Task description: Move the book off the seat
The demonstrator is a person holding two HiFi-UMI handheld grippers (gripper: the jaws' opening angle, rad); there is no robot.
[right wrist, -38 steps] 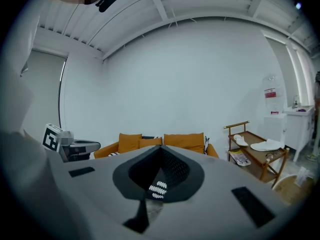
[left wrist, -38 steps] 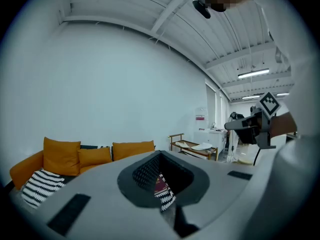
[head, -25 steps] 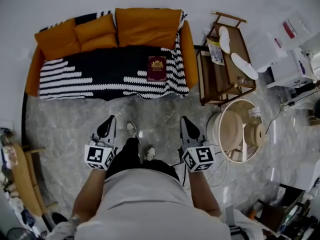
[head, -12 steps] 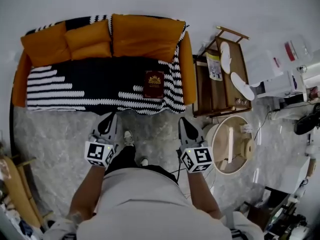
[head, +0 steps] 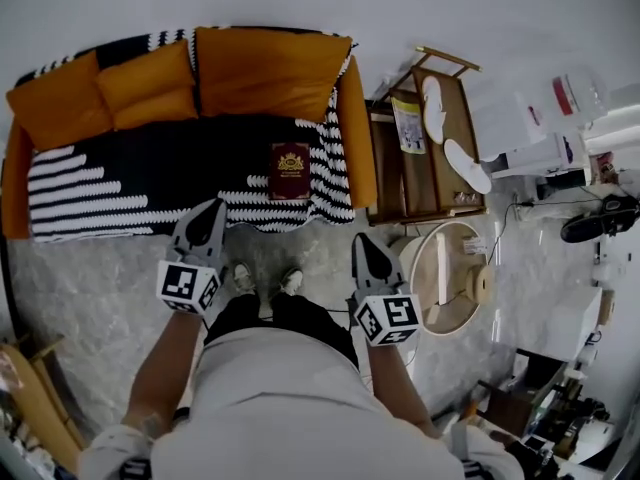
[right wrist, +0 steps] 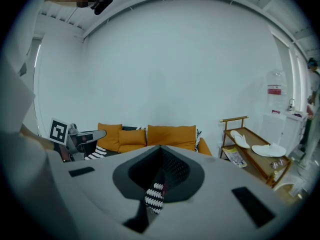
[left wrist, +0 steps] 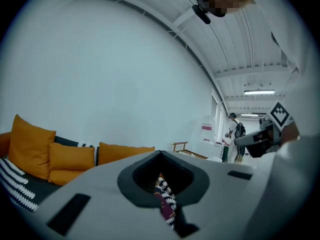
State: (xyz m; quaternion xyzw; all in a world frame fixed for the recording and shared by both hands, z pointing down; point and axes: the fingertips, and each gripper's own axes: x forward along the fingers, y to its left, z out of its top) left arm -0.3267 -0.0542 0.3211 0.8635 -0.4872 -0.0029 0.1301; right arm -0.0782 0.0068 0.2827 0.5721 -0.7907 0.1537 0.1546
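A maroon book [head: 290, 171] with a gold crest lies flat on the black-and-white striped blanket [head: 120, 183] over the orange sofa's [head: 265, 68] seat, towards its right end. My left gripper [head: 212, 206] is shut and empty, its tip at the seat's front edge, left of and short of the book. My right gripper [head: 360, 238] hangs shut and empty over the floor, right of and below the book. In the left gripper view, the book [left wrist: 163, 207] shows through the gap behind the closed jaws. The right gripper view shows the sofa [right wrist: 170, 135] straight ahead.
A wooden shelf rack [head: 440, 173] with white slippers [head: 467, 166] and a magazine stands just right of the sofa. A round beige fan [head: 450, 273] lies on the floor beside my right gripper. My feet [head: 265, 280] stand on marble floor near the sofa. Clutter fills the right side.
The person has stepped nearer the sofa, which has slid left in view. Both grippers have come closer to the seat, the left now reaching its front edge. The book has not moved.
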